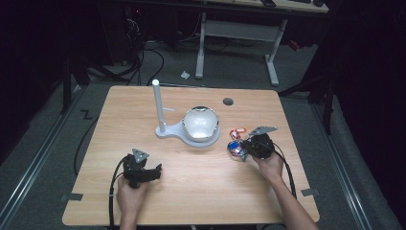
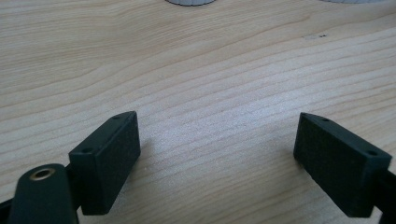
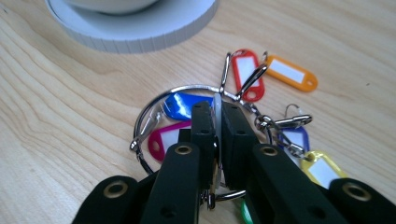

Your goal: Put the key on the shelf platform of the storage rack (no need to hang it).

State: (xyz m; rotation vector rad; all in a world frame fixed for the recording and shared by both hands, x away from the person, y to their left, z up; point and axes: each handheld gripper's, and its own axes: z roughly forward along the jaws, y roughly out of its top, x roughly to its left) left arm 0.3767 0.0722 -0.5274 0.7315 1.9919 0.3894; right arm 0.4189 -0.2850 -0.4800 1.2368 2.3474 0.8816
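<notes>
We look down into a dim room with grey carpet, loose cables on the floor and a white-legged desk (image 1: 237, 28) at the far side. In the middle stands a table (image 1: 191, 191) with a pale wood-grain top, rounded corners and a small dark hole (image 1: 228, 101) near its far edge. Tape marks sit at its near corners.

At the table's centre we see a white stand (image 1: 184, 134): a flat round base with ribbed sides, a thin upright pole (image 1: 158, 105) on its left and a glossy white dome (image 1: 201, 123) on its right.

Right of the stand lies a key ring (image 3: 182, 93), a thin bright metal loop carrying small plastic tags (image 3: 289, 72) in red, orange, blue, pink and yellow, each with a white label window and a metal clip. Our right gripper (image 3: 217, 126) has its matte black jaws clenched on a whitish tag among them, right over the loop on the tabletop.

Our left gripper (image 2: 217, 154) rests at the near left, its blocky black jaws spread wide over bare wood, nothing between them.
</notes>
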